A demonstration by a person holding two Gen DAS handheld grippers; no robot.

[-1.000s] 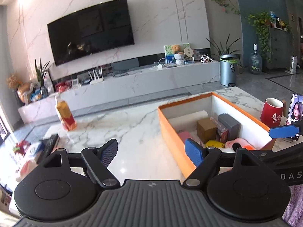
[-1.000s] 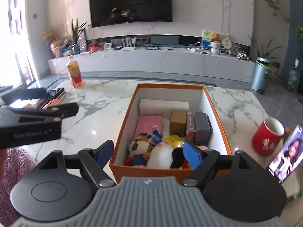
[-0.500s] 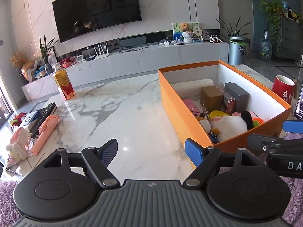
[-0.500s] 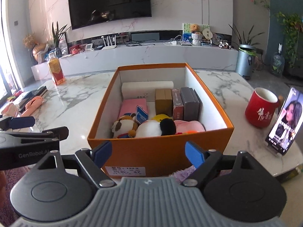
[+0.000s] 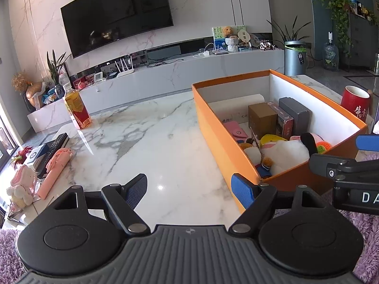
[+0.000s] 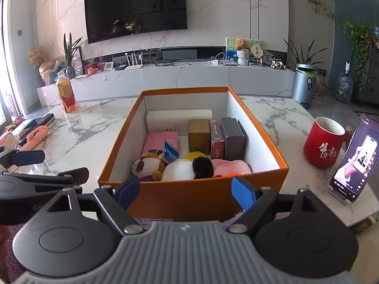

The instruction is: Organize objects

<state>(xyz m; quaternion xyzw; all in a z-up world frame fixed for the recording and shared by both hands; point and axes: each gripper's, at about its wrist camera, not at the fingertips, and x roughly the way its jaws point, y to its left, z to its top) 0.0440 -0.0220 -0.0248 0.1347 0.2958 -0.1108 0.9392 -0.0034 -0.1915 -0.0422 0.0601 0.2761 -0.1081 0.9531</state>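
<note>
Inside, orange box (image 6: 194, 196) holds plush toys (image 6: 187, 169), small boxes (image 6: 227, 137).

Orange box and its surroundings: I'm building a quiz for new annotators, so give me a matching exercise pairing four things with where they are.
Things:
1. red mug
2. drink bottle
3. phone
4. black-and-white plush

Places:
A. inside the orange box
B. propped on a stand at the table's right edge
C. far left of the marble table
D. on the table between box and phone

Pairs: 1-D, 2-C, 3-B, 4-A
</note>
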